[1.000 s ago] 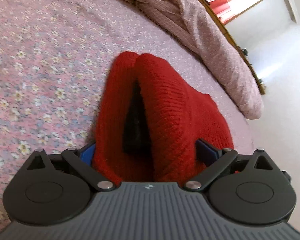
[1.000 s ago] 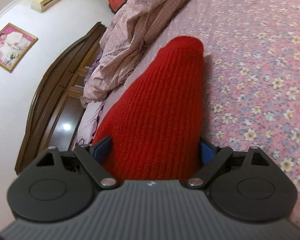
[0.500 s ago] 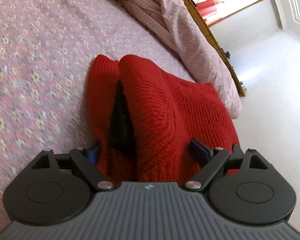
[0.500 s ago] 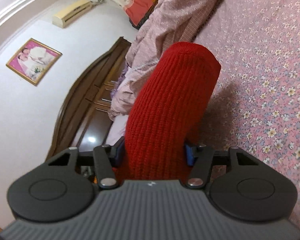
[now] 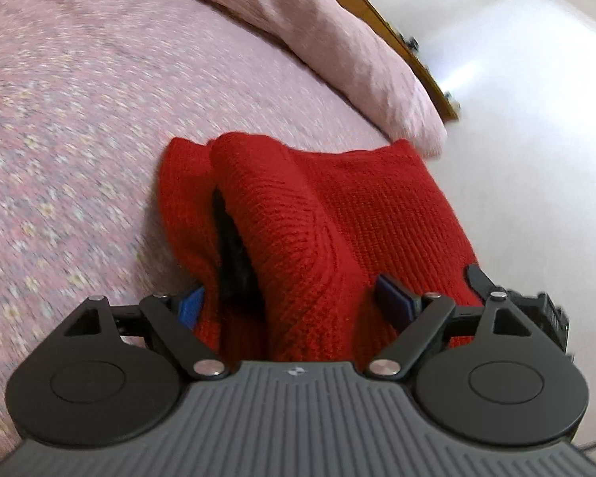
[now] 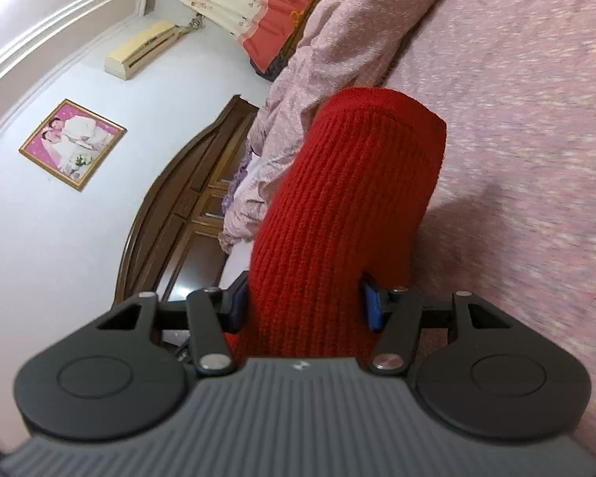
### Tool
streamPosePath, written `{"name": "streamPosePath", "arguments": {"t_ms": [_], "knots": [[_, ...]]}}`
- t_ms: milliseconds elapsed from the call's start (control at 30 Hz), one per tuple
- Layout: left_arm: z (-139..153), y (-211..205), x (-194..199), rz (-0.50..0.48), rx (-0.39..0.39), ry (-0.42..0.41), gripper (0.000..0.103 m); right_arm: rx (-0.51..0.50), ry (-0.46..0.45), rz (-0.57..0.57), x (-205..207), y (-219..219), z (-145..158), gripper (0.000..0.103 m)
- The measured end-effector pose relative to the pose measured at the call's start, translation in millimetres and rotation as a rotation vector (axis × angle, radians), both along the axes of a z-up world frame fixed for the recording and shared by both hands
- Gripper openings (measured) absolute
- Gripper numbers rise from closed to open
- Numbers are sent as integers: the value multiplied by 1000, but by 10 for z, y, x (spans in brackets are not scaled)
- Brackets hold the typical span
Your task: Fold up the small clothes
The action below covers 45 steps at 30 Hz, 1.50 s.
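Note:
A red knitted garment (image 5: 298, 214) is bunched between the blue pads of my left gripper (image 5: 294, 302). It drapes forward toward the floral pink bedspread (image 5: 59, 127), with a dark fold gap showing in it. My left gripper is shut on it. In the right wrist view the same red knit (image 6: 353, 198) stands up as a ribbed roll between the pads of my right gripper (image 6: 304, 306), which is shut on it and holds it above the bedspread (image 6: 528, 119). The fingertips of both grippers are hidden by the cloth.
A crumpled pink quilt (image 5: 337, 35) lies along the far side of the bed, also in the right wrist view (image 6: 337, 39). A dark wooden headboard (image 6: 178, 206), a framed picture (image 6: 73, 143) and an air conditioner (image 6: 139, 51) are on the wall. White floor (image 5: 536, 119) lies beyond the bed edge.
Both grippers have lifted and tilted with the red knit in them. The right gripper's jaws closed tighter on the cloth. More of the garment now spreads to the right in the left wrist view.

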<state>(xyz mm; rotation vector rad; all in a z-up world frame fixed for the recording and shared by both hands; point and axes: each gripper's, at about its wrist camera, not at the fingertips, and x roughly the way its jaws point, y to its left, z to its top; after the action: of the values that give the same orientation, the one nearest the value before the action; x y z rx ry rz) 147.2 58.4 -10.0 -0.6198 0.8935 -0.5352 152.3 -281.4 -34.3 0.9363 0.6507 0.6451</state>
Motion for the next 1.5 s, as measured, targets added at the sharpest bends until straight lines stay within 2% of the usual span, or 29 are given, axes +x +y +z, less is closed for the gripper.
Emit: {"name": "streamPosePath", "arguments": {"t_ms": [133, 200, 300, 433, 533, 600, 667, 833, 1000, 1133, 1267, 1400, 1500], "knots": [[-81, -224, -139, -47, 77, 9, 88, -55, 55, 2, -144, -215, -138, 58], [-129, -306, -194, -59, 117, 23, 88, -109, 90, -19, -182, -287, -227, 58], [-134, -362, -238, -66, 177, 1, 88, -203, 120, -41, -186, -303, -338, 58], [-121, -307, -259, -29, 279, -21, 88, -273, 97, -32, -173, -225, -411, 58], [-107, -224, -308, 6, 326, -22, 88, -282, 78, -15, -177, -128, -385, 58], [-133, -218, -266, 18, 362, -29, 89, -327, 43, 5, -184, -26, -352, 58], [-131, -199, -235, 23, 374, -29, 89, -372, 39, -1, -176, 30, -338, 59], [-86, -249, -263, 31, 424, -45, 91, -384, 61, -16, -100, 61, -375, 65], [33, -336, -307, 44, 487, -74, 91, -432, 49, -74, -205, 130, -249, 71], [167, -426, -403, 66, 545, -90, 91, -515, 22, -143, -385, 169, -95, 73], [297, -505, -530, 98, 594, -105, 97, -600, -31, -199, -594, 262, 67, 72], [409, -618, -707, 110, 651, -125, 100, -658, -49, -230, -817, 359, 154, 77], [411, -705, -813, 102, 671, -115, 102, -695, -70, -252, -981, 415, 191, 77]]}}
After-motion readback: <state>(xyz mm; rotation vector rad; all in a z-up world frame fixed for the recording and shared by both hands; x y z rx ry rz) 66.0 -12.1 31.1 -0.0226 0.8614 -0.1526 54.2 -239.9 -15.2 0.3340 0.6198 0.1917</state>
